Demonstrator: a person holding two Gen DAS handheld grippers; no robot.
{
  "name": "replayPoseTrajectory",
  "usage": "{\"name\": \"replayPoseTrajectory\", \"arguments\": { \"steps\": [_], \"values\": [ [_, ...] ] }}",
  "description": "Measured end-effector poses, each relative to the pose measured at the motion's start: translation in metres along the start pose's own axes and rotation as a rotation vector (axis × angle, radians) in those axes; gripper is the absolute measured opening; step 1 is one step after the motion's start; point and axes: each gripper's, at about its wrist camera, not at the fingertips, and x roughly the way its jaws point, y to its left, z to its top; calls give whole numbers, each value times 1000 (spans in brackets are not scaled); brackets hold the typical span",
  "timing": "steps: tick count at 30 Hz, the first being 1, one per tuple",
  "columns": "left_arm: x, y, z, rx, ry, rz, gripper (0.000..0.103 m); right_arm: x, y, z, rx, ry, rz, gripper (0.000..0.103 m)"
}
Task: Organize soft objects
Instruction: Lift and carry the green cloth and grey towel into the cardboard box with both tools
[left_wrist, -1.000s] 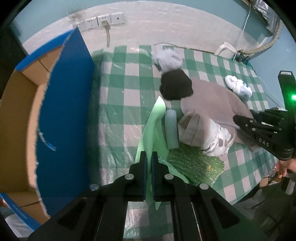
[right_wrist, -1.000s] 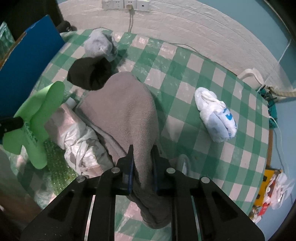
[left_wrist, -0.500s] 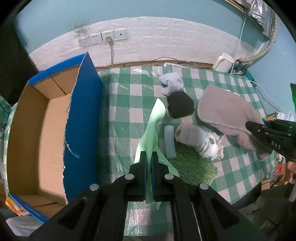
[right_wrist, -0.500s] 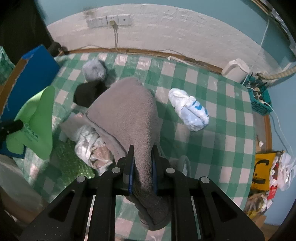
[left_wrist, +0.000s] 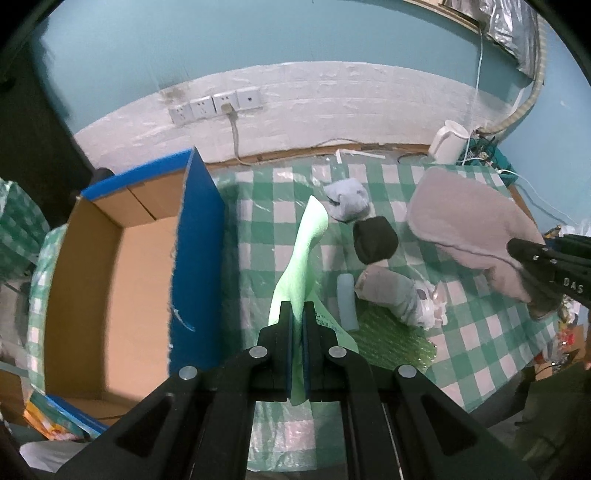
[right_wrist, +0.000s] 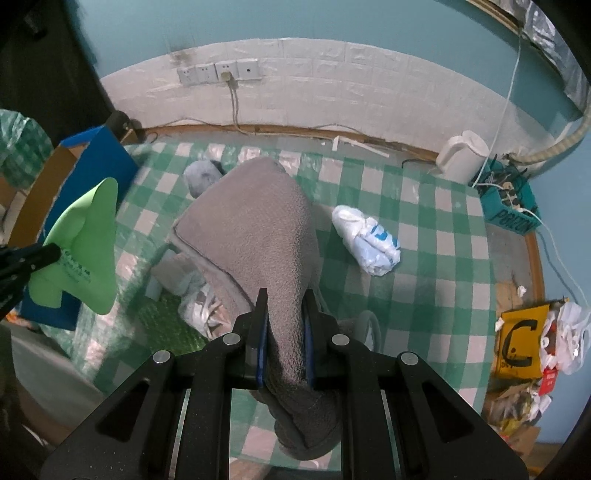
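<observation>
Both claws have lifted foam sheet (left_wrist: 300, 266) and towel (right_wrist: 258, 236).

Box (left_wrist: 122, 280) open-topped; blue flap (left_wrist: 195, 254) walls table-side.

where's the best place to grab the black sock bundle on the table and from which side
Grip the black sock bundle across its rounded middle, coming straight down from above. It sits as a compact ball on the checked tablecloth, with the blue-grey bundle close behind and a grey roll just in front, so its sides are crowded.

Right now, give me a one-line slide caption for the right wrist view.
Right tongs clamp a grey fleece towel above the green checked tablecloth; left tongs hold a green foam sheet.
</observation>
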Motion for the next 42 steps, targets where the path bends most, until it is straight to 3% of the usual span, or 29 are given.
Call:
{"name": "replayPoseTrajectory", "arguments": {
  "steps": [24, 42],
  "values": [
    [-55, 35, 10, -53, -133, 62, 4, -37, 49, 33, -72, -99, 83, 13],
    [-84, 95, -8, -148, -186, 124, 4, -38, 149, 75, -210, -128, 180, 13]
  ]
}}
